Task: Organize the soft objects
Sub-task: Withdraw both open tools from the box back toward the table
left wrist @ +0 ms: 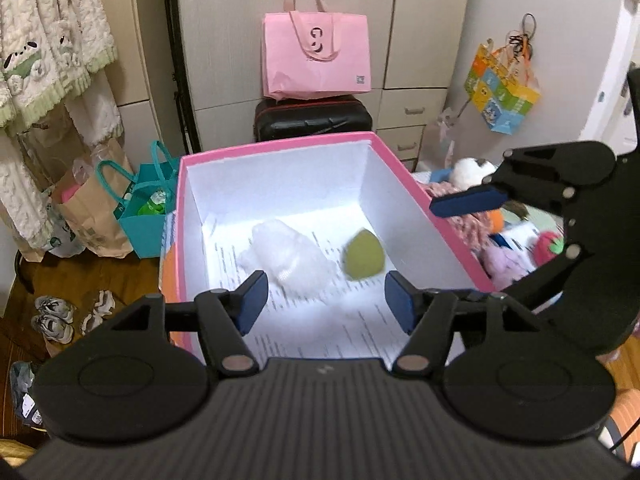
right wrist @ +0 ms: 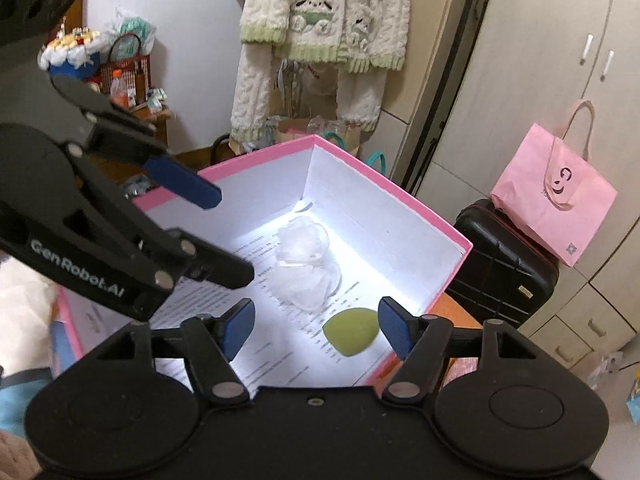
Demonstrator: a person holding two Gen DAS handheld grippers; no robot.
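Note:
A pink box (left wrist: 280, 148) with a white inside holds a green teardrop sponge (left wrist: 363, 254) and a crumpled clear soft thing (left wrist: 284, 256) on printed paper. My left gripper (left wrist: 326, 300) hangs open over the box's near end, nothing between its pads. From the right wrist view, the box (right wrist: 384, 188) lies below my right gripper (right wrist: 316, 326), which is also open and empty, with the sponge (right wrist: 351, 332) and the clear thing (right wrist: 306, 264) beneath it. The left gripper (right wrist: 208, 228) hovers at the upper left there. Right of the box lie a white plush (left wrist: 472, 172), a lilac plush (left wrist: 504, 264) and a strawberry toy (left wrist: 550, 246).
A pink tote (left wrist: 316, 56) stands on a black suitcase (left wrist: 312, 120) behind the box. Teal bags (left wrist: 148, 208) and a paper bag (left wrist: 92, 216) stand at the left, shoes (left wrist: 56, 316) on the wooden floor. Fleece clothes (right wrist: 320, 32) hang on the wall.

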